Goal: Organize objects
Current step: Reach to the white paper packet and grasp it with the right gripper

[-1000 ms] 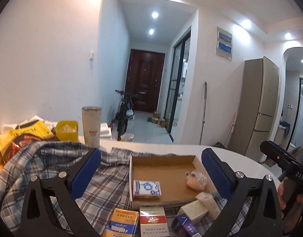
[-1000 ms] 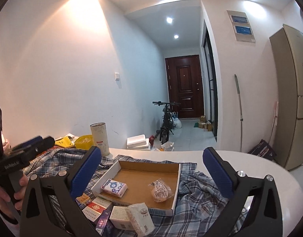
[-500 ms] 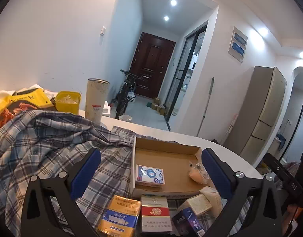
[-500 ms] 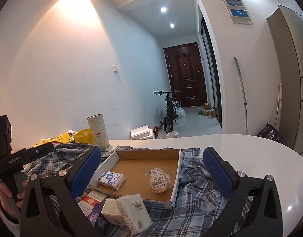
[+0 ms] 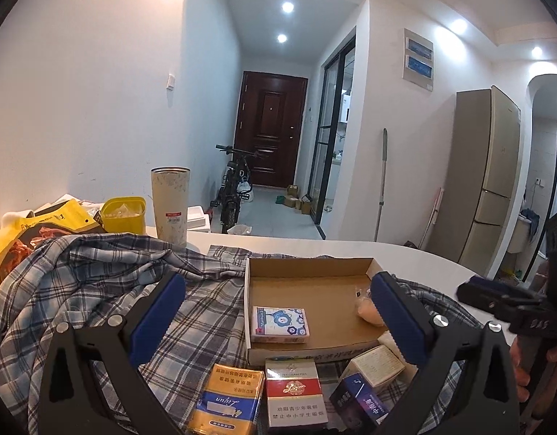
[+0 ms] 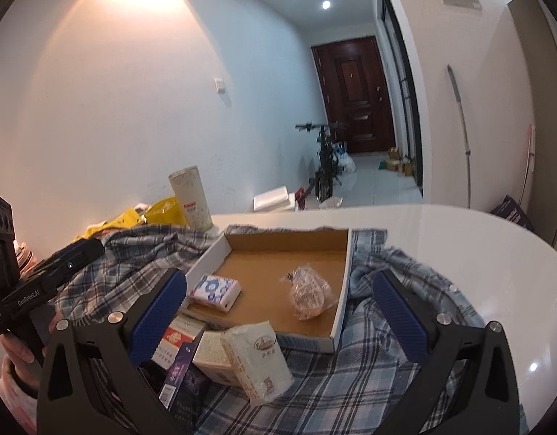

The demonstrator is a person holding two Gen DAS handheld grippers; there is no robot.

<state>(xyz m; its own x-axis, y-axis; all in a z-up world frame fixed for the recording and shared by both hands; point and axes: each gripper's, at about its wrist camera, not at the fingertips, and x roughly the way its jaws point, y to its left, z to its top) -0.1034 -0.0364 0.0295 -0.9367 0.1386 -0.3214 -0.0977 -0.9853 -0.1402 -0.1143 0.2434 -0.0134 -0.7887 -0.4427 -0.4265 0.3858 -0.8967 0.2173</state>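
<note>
A shallow cardboard tray [image 5: 307,264] [image 6: 336,330] lies on a plaid shirt [image 5: 97,275] [image 6: 380,391]. In it are a blue-and-white patterned pack [image 5: 279,323] [image 6: 215,291] and a wrapped bun [image 6: 309,291] [image 5: 365,311]. In front of the tray lie a gold-and-blue pack [image 5: 226,398], a red-and-white pack [image 5: 294,397], a purple pack [image 5: 358,406], a cream box [image 5: 376,364] and a white tissue pack [image 6: 258,360]. My left gripper [image 5: 278,320] is open and empty above these packs. My right gripper [image 6: 278,320] is open and empty over the tray's near edge.
A speckled tumbler [image 5: 169,204] [image 6: 191,199], a yellow tub [image 5: 123,212] and yellow snack bags [image 5: 35,232] stand at the table's back left. The white tabletop [image 6: 478,239] curves away on the right. A bicycle [image 5: 235,188] stands in the hallway beyond.
Both grippers have tilted down and come closer to the tray and the packs. The right one has shifted left and now sits over the tray's near edge.
</note>
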